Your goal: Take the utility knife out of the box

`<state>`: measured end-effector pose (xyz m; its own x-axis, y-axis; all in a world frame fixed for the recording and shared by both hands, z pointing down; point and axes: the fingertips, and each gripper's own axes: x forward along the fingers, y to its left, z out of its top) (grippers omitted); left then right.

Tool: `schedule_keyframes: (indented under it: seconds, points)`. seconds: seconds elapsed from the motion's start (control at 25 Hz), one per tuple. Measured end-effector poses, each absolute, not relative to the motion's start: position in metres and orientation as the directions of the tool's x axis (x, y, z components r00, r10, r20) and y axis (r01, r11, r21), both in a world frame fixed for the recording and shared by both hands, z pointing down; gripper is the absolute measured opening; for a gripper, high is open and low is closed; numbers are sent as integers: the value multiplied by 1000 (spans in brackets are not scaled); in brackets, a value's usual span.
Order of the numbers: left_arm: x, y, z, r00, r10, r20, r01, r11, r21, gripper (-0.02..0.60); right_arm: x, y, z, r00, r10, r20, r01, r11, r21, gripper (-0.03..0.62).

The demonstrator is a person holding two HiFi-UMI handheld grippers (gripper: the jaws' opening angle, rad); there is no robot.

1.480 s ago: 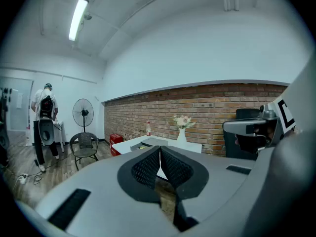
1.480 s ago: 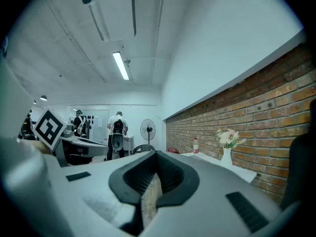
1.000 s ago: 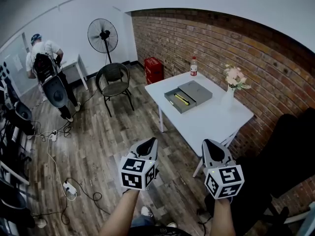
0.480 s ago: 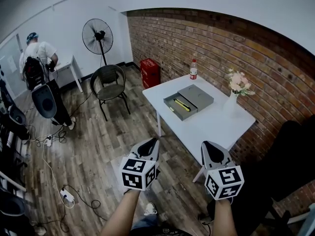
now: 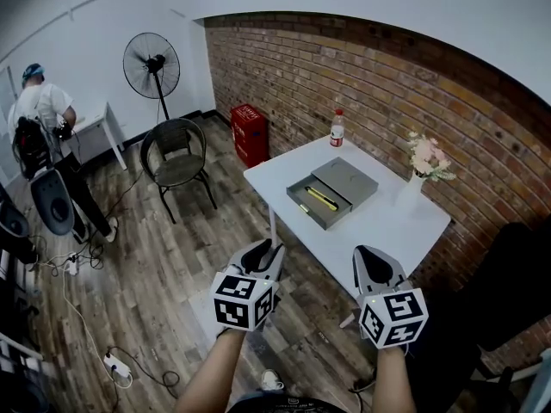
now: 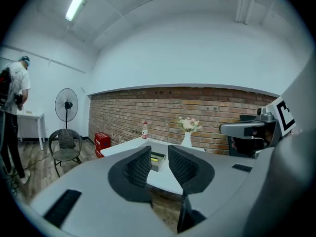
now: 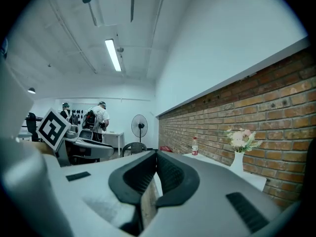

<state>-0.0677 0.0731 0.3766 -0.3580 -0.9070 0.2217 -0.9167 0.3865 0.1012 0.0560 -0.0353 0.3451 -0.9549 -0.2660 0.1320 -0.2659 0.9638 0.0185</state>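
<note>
Seen from the head view, the yellow knife (image 5: 320,198) lies in the open grey box (image 5: 320,216) on the white table (image 5: 387,231), with the lid (image 5: 346,181) just beside it. Both grippers hang over the wood floor (image 5: 172,265), well apart from the table. The left gripper (image 6: 159,151) view shows what the head view does not. Its jaws stand apart, having just been opening, with nothing between them, and the box shows far off through the gap. In the right gripper (image 7: 155,154) view the jaws are pressed together on nothing, and they hide the middle of the table. On the table also stand a bottle (image 5: 337,128) and a vase (image 5: 417,182) of flowers. To the left of the table are a red crate (image 5: 250,132), a chair (image 5: 176,153), a fan (image 5: 151,63) and a person (image 5: 39,114).
</note>
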Motion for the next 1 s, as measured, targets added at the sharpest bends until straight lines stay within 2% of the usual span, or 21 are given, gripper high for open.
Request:
schedule_keyframes:
  seconds: [0.16,0.48,1.0]
  points:
    - [-101,71,377,-330,-919,217,-927,359,107,129,28,-33,343,-944,-298,139,-297,954,27,18]
    - [-151,57,383,-281,-938,203,-938,314,150,206,-12,-39,344,-927,-342,153,-340,940,43,18]
    - [-208,-3,400,-236,-940,246,-957,269,109,229,-66,-101,353,-918,-375,133,-377,926,10,18]
